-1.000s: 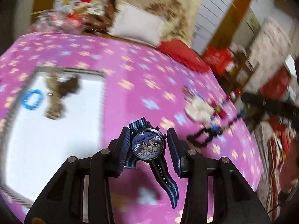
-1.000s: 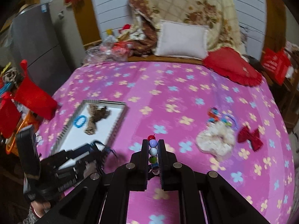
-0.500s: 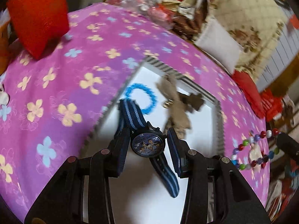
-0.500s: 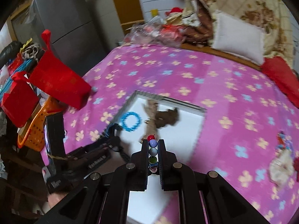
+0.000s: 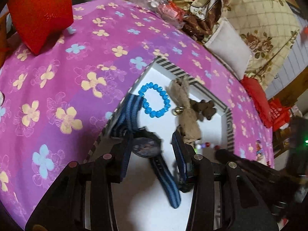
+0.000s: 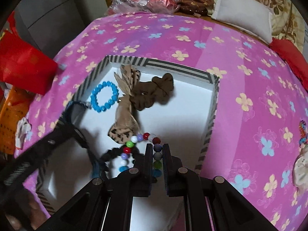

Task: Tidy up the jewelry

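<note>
My left claw [image 5: 152, 150] is opening around the round-faced watch [image 5: 147, 147], its striped woven strap draped over the white tray's striped rim [image 5: 173, 68]. My right claw [image 6: 156, 155] pinches a string of glossy coloured beads [image 6: 156, 156] above that tray.

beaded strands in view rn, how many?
2. A blue bead bracelet lies on the floor of the striped-edged tray, near its far left corner. A multicoloured bead string is pinched in the right gripper, hanging into the tray. More may be hidden.
</note>
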{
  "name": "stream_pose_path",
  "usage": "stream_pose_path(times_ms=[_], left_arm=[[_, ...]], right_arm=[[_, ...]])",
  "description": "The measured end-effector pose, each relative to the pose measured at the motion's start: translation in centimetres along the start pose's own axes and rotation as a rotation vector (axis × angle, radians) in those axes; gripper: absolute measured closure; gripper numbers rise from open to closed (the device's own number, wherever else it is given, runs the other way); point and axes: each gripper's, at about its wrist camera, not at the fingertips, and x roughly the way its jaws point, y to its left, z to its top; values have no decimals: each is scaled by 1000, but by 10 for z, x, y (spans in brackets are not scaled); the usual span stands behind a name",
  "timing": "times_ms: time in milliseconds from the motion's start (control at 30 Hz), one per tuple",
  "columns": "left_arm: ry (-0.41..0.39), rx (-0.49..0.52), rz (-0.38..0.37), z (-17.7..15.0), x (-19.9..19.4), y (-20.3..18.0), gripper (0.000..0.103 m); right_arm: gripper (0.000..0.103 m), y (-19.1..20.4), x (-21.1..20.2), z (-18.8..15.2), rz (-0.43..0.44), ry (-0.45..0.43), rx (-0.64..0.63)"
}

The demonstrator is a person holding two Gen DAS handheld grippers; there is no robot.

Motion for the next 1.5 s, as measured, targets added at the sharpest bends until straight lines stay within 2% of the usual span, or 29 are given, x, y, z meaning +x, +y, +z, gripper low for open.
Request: stream_pose_path(times_ms=[33,100,133,167,200,267,333,400,433,567,733,833,900,1033,1133,1267,1500], left_arm=[[-4,-1,-11,0,-3,-1,58],[-16,-2,-25,0,-9,-2,58],[-24,-1,-30,0,-13,-2,57],[-32,-1,-35,0,-17,-3,57],[-40,-3,-38,0,-20,-3,57],[-56,-14,-41,2,-26,0,57],[-70,-30,-39,4,-30,4,57],[-84,-53,-26,5,-34,11,57],[-89,-61,-19,6,-35,14,57],[-94,-97,4,8,-34,26,57],[-90,-112,13,9,-31,33,57],[-83,-115,18,9,-29,35,57],[-80,-119,22,9,-28,37,57],[-86,-146,25,9,-30,42,57],[-108,-161,22,9,-38,44,57],[-123,-186,23,10,-44,51,57],[-132,-231,18,11,-46,63,57]], right_arm=[[91,0,-3,-1,-12,-9,-10],[73,0,-9,-1,-19,-30,-21],[56,1,-15,-1,-23,-52,-24],[47,2,-18,-1,-31,-70,-26],[46,3,-23,0,-53,-101,-31],[46,6,-27,2,-80,-128,-43],[46,10,-25,5,-61,-116,-57],[55,20,-18,8,-30,-84,-86],[62,25,-13,8,-22,-66,-104],[72,46,16,12,-36,3,-182],[72,53,52,34,-43,72,-168],[72,54,55,47,-53,59,-142],[72,49,43,50,-11,30,-94],[72,46,13,38,-6,-32,-95],[68,58,3,19,41,-12,-151],[67,80,8,-6,98,45,-227],[67,107,35,0,65,53,-260]])
